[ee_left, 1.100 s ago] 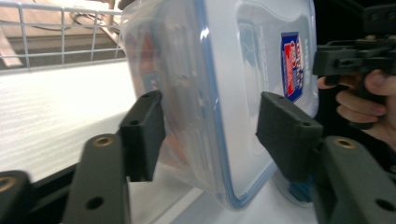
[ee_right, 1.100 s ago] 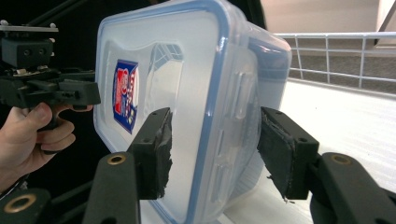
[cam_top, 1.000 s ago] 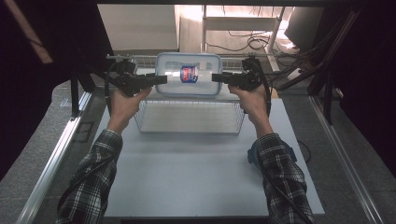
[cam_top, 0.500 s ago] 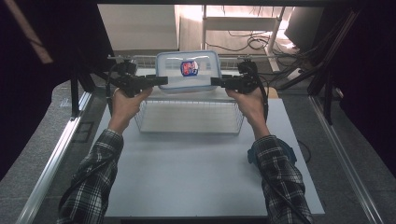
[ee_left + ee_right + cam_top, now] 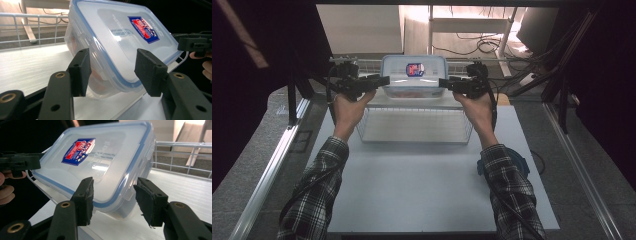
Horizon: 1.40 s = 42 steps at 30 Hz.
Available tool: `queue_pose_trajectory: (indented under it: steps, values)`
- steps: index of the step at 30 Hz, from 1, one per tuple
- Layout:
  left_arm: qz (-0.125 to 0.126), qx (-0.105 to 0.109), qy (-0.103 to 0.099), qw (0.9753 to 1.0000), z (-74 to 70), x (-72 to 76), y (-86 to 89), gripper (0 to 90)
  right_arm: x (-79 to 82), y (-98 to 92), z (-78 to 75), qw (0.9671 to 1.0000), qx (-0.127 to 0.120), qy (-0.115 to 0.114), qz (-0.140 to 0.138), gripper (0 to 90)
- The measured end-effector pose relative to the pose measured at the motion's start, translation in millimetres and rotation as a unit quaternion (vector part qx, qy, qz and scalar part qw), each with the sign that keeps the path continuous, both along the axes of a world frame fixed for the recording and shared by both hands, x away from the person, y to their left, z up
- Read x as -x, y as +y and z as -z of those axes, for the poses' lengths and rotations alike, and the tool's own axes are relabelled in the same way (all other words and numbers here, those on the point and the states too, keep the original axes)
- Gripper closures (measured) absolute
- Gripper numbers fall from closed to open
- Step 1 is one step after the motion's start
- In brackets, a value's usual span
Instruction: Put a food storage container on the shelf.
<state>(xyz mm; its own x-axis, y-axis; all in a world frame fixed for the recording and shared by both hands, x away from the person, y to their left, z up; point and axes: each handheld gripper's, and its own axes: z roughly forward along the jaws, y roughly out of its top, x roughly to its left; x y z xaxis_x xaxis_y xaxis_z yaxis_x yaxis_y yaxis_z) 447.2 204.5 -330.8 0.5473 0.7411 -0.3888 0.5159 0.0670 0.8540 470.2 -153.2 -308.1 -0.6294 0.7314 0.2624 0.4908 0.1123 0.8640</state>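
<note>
A clear plastic box with a blue-rimmed lid and a red and blue label rests on a white shelf at the far side of the table. My left gripper is at its left end and my right gripper at its right end. In the left gripper view the box has its near end between the jaws of the open left gripper. In the right gripper view the right gripper likewise stands open around the end of the box. Something reddish lies inside the box.
A white wire basket sits on the table just in front of the shelf. A wire rail runs along the shelf's back, also seen as the rail. A blue round object lies by the right sleeve. Black frame posts flank the table.
Both grippers have moved a little forward and inward, closing in on the two ends of the box. The box has barely shifted.
</note>
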Motion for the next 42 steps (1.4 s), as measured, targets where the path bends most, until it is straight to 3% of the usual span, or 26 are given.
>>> queue_pose_trajectory:
  steps: [4, 10, 14, 29, 39, 42]
  values:
    - [-0.003, 0.003, 0.003, 1.0000, -0.8, -3.4, 1.7, 48.4, -2.3, 1.6, -1.9, 1.0000, 0.001, 0.004, 0.007, 49.2]
    - [-0.012, -0.016, 0.003, 0.9998, -5.3, -6.8, -0.6, 50.4, -0.5, 3.0, -4.5, 0.9999, 0.003, 0.007, 0.012, 50.8]
    - [-0.008, -0.003, 0.013, 0.9999, -4.0, -3.3, 1.2, 51.1, 1.3, 2.3, -5.7, 0.9999, 0.008, 0.006, 0.009, 51.2]
    - [0.000, -0.008, 0.020, 0.9998, -6.9, 10.6, -0.7, 52.2, 2.4, -3.2, -5.7, 0.9999, 0.002, 0.017, 0.001, 50.9]
    - [0.007, -0.003, 0.018, 0.9998, -5.2, 10.3, 2.5, 53.5, 8.4, -1.6, -6.9, 0.9998, 0.008, 0.017, 0.004, 51.0]
    - [0.000, -0.029, -0.004, 0.9996, -9.1, 14.6, -1.3, 52.0, 9.0, -1.8, -6.6, 0.9999, 0.006, 0.014, 0.004, 51.1]
